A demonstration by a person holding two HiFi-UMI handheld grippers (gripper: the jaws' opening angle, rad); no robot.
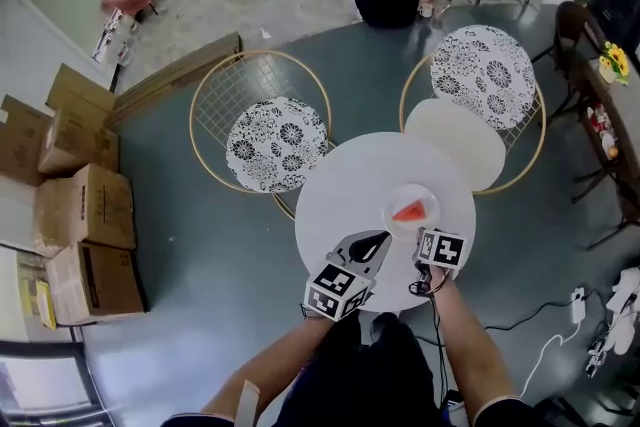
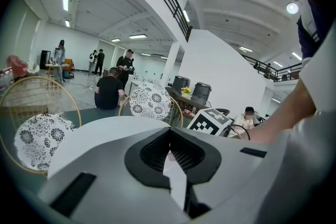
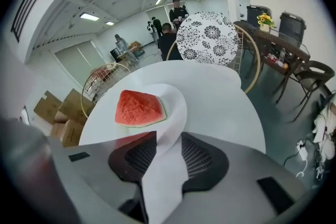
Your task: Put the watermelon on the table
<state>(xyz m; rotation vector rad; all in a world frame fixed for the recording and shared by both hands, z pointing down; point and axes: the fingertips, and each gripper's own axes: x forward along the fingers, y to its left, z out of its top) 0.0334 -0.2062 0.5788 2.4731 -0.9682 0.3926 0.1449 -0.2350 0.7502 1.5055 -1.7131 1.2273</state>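
Head view, looking steeply down: a round white table (image 1: 350,175) carries a white plate (image 1: 390,215) close to the edge nearest the person, with a red watermelon wedge (image 1: 410,211) lying on it. The left gripper (image 1: 382,237) hovers just beside the plate, and the right gripper (image 1: 428,237) sits at its near rim. A wire chair (image 1: 277,143) stands beyond the table, with open floor around it. Left gripper view: the left gripper (image 2: 169,132) has its jaws together, holding nothing, over bare table (image 2: 94,134). Right gripper view: the right gripper (image 3: 169,136) has its jaws spread, and the plate (image 3: 178,107) rim lies loose in the gap; the watermelon wedge (image 3: 139,108) rests just ahead. The plate looks set down, so the right gripper should draw straight back without catching the rim, since the table edge is close.
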